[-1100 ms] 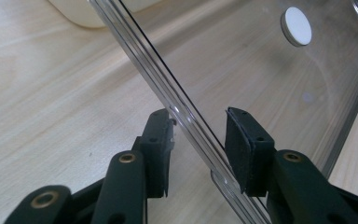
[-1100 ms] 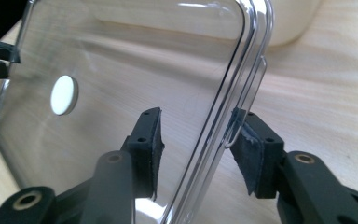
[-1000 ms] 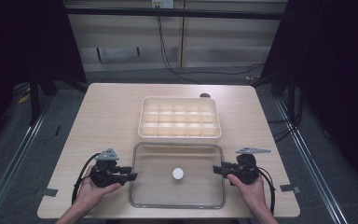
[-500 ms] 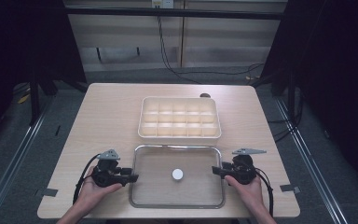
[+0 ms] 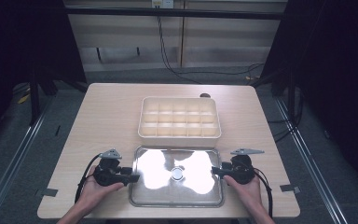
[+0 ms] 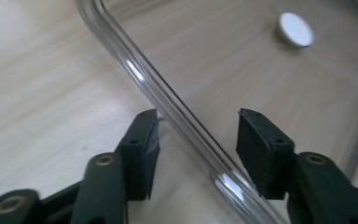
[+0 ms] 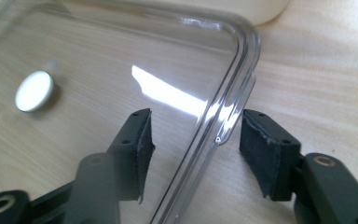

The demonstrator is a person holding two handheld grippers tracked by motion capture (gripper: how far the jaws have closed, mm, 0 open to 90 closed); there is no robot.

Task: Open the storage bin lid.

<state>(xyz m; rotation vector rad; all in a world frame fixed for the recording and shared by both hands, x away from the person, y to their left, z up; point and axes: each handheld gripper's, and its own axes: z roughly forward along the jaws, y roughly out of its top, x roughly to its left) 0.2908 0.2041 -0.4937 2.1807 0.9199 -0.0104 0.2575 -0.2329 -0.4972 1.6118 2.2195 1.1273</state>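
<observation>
Nearest the person, at the table's six o'clock edge, a clear plastic lid [image 5: 177, 176] lies flat on the wooden table [image 5: 107, 116], glare across its top and a small white round knob [image 5: 177, 173] at its centre. The left gripper [image 5: 131, 178] sits at the lid's nine o'clock side, held in the left hand [image 5: 93, 191]; in the left gripper view its jaws stand apart with the lid's rounded rim [image 6: 168, 109] running between them, one pad on the bare wood outside, the other over the lid, neither pressing it. The right gripper [image 5: 216, 171], in the right hand [image 5: 249, 191], mirrors this at the lid's three o'clock side: in the right gripper view the jaws are spread, straddling the rim [image 7: 223, 116] just below a rounded corner, released rather than clamped. Farther off, at twelve o'clock from the lid and just beside it, stands a cream compartment box [image 5: 180, 118], its grid of cells open to the top.
</observation>
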